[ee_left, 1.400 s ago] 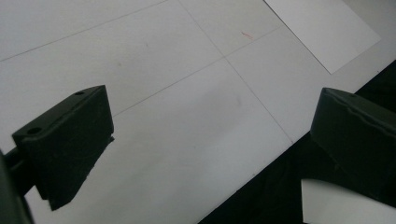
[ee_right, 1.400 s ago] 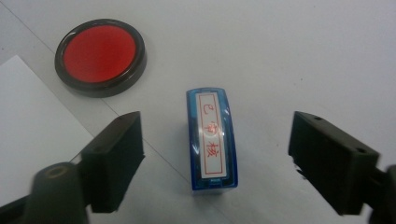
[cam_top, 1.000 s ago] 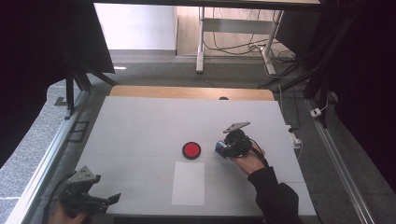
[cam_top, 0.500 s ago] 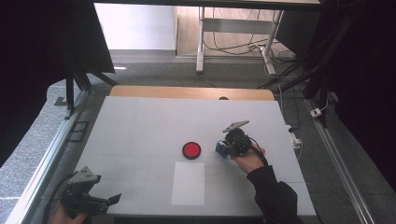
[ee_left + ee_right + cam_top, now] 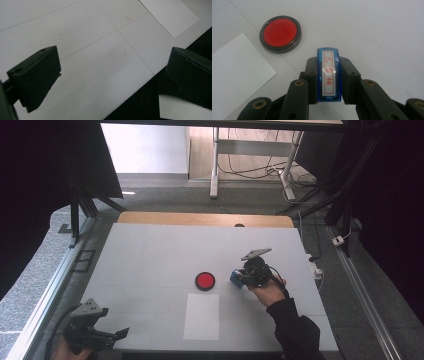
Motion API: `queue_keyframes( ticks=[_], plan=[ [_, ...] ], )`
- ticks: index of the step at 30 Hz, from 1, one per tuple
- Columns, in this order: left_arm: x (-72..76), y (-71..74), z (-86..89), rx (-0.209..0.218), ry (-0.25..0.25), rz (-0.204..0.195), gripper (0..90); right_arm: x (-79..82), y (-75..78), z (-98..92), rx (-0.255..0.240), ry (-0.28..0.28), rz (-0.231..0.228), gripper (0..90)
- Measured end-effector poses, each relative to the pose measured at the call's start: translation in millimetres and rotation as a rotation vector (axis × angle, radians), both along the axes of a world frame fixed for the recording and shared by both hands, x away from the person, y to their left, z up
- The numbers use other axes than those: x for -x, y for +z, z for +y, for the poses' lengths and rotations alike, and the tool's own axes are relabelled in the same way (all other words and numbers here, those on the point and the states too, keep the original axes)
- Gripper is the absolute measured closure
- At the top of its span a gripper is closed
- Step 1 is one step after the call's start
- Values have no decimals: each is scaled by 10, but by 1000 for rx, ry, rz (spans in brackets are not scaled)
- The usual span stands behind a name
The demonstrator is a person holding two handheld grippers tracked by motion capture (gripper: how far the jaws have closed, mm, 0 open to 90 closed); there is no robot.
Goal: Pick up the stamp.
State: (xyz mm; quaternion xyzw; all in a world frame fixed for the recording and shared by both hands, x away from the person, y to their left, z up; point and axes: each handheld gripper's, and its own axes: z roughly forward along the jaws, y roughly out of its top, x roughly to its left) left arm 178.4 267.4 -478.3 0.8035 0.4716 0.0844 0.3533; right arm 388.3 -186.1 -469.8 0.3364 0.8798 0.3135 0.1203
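A blue stamp [image 5: 329, 75] with a white label and red characters sits clamped between the pads of my right gripper [image 5: 329, 65]. In the high view that gripper [image 5: 240, 279] rests right of the table's middle, with the blue stamp [image 5: 235, 279] at its tip, low over the tabletop. A round red ink pad [image 5: 205, 280] in a black rim lies just left of it; the ink pad [image 5: 280, 34] is open, apart from the stamp. A white paper sheet [image 5: 201, 316] lies nearer me. My left gripper [image 5: 116, 334] hovers open at the front left edge, jaws wide apart [image 5: 112, 72].
The grey table [image 5: 150, 255] has a wooden strip [image 5: 200, 218] along its far edge. A corner of the paper sheet [image 5: 170, 15] shows beyond the left jaws. Metal rails, cables and a desk frame stand on the floor around the table.
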Motion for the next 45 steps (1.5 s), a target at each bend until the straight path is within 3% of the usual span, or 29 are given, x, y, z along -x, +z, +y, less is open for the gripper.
queue_keyframes(
  ticks=[10,19,32,45],
  plan=[
    [0,1,18,17,-6,-3,0,92,77,-13,16,39,-42,712],
    [-2,3,54,50,-7,1,0,183,149,-14,-9,69,-67,712],
    [17,12,36,39,-25,-17,0,347,273,-22,-70,116,-60,712],
    [38,19,16,24,-35,-36,0,514,316,87,-107,213,-53,712]
  ],
)
